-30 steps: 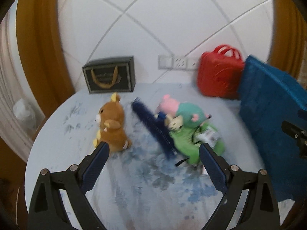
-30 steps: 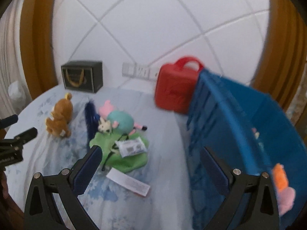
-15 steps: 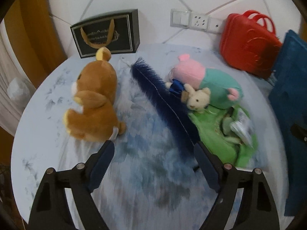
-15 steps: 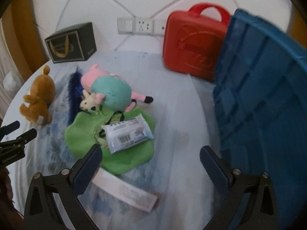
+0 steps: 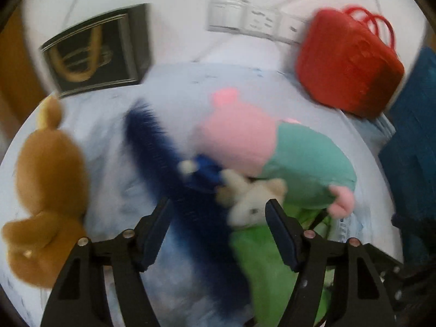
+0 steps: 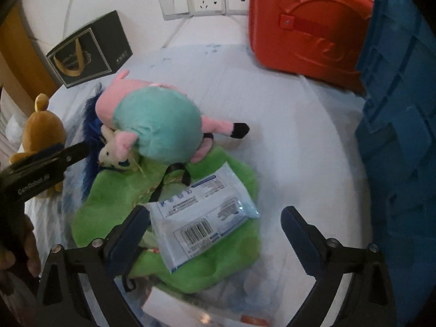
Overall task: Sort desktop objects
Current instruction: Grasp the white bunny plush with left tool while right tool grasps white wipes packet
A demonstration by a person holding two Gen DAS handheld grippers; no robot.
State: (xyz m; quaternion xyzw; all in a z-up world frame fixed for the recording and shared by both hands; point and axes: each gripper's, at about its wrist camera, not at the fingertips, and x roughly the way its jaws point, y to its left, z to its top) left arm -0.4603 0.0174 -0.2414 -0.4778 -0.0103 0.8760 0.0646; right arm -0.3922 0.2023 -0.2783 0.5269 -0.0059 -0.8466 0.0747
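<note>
My left gripper (image 5: 218, 226) hangs over a dark blue fuzzy strip (image 5: 174, 179) and a small white plush mouse (image 5: 250, 201); both lie between its jaws, which are closing, and the pads are clear of them. A pink and teal pig plush (image 5: 275, 152) lies just beyond, a brown bear plush (image 5: 46, 199) to the left. My right gripper (image 6: 215, 231) stands open above a wet-wipes pack (image 6: 201, 215) that rests on a green plush (image 6: 114, 190). The pig plush (image 6: 155, 125) lies behind it, and the left gripper's finger (image 6: 54, 160) reaches in from the left.
A blue crate (image 6: 400, 136) stands tall on the right, a red case (image 6: 305, 24) leans at the back wall beside it. A black gift box (image 6: 87, 51) sits at the back left under wall sockets (image 6: 201, 0). A white paper slip (image 6: 196, 313) lies near the front.
Both grippers have sunk toward the toys and moved forward, so everything looms larger. The left jaws have narrowed around the blue strip and the mouse. The right gripper now hangs over the wipes pack.
</note>
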